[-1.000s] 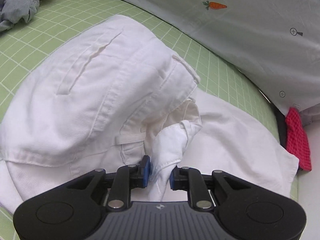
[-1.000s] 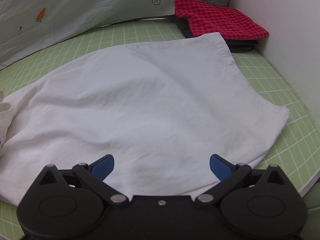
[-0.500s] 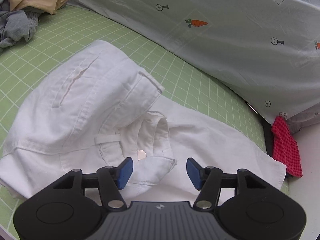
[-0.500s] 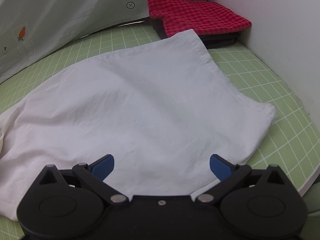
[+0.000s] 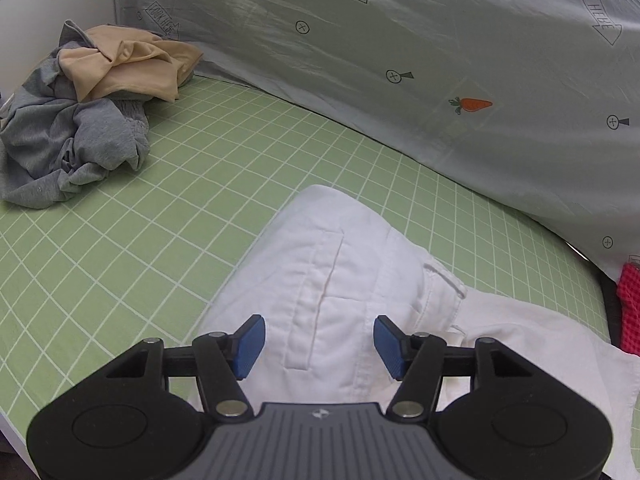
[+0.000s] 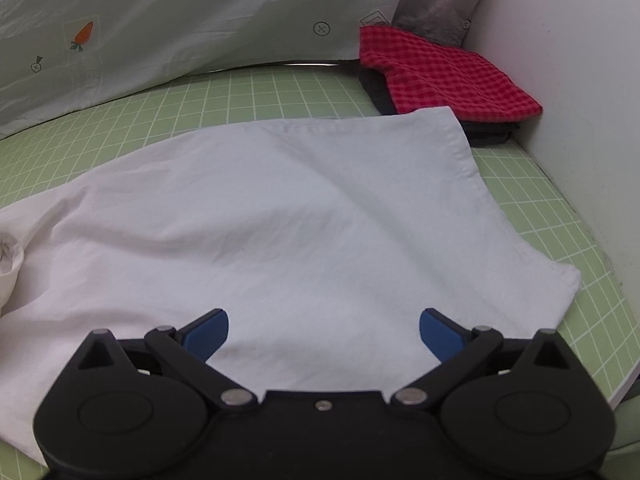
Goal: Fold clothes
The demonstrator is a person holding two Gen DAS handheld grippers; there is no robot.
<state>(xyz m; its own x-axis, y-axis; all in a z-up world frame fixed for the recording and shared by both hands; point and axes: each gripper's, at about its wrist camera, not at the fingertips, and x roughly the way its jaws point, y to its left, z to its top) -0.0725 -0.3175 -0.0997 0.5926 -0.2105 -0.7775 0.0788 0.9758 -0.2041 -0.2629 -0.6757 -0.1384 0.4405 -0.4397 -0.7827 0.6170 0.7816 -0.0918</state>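
Note:
White shorts (image 5: 344, 276) lie on the green grid mat (image 5: 168, 208), waist end with a pocket slit folded over, leg fabric spreading right. My left gripper (image 5: 319, 345) is open and empty, above the waist part. In the right wrist view the shorts' flat leg panel (image 6: 288, 216) fills the middle. My right gripper (image 6: 324, 332) is open and empty over its near edge.
A crumpled grey and beige clothes pile (image 5: 80, 112) sits at the far left. A carrot-print sheet (image 5: 440, 60) hangs behind. A folded red checked cloth (image 6: 444, 72) lies on dark garments by the white wall (image 6: 580, 100) at the right.
My left gripper let go of the shorts' waistband, opened, and pulled back and up, turning left. The right gripper stayed open and shifted slightly back.

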